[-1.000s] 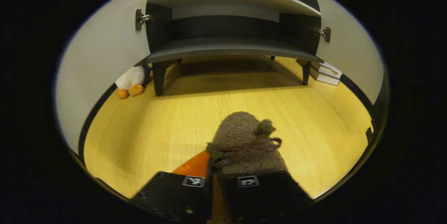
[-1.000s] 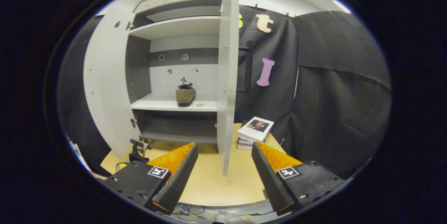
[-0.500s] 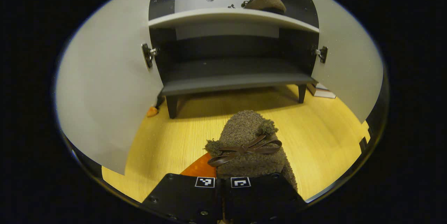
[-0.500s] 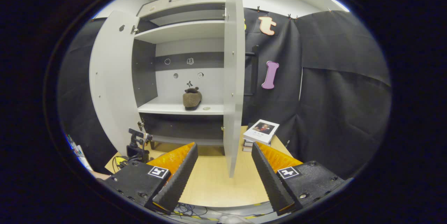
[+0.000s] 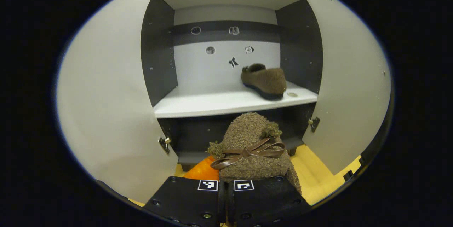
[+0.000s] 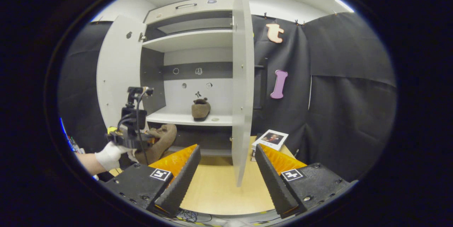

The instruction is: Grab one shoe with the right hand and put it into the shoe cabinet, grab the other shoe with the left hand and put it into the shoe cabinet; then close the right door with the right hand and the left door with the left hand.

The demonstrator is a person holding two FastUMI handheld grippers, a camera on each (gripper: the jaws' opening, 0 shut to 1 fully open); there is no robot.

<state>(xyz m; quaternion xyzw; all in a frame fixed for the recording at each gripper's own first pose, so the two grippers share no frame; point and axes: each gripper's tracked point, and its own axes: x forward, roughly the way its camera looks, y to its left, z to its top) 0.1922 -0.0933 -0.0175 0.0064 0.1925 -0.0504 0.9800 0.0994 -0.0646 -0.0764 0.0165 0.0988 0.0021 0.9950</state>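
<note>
Gripping shoe (image 5: 253,149), L jaws clamped, R agape

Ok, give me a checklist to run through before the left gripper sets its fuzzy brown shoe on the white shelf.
1. Grip: left gripper is shut on the fuzzy brown shoe with the bow: ok.
2. Free spot: the white shelf is bare to the left of the other brown shoe: ok.
3. Doors: the white left door and white right door both stand open: ok.
4. Height: the held shoe sits below the shelf edge in the left gripper view, so lift first: not ok.
5. Right gripper is open, empty and back from the cabinet: ok.
6. Shelf depth for the whole shoe: cannot tell.
</note>
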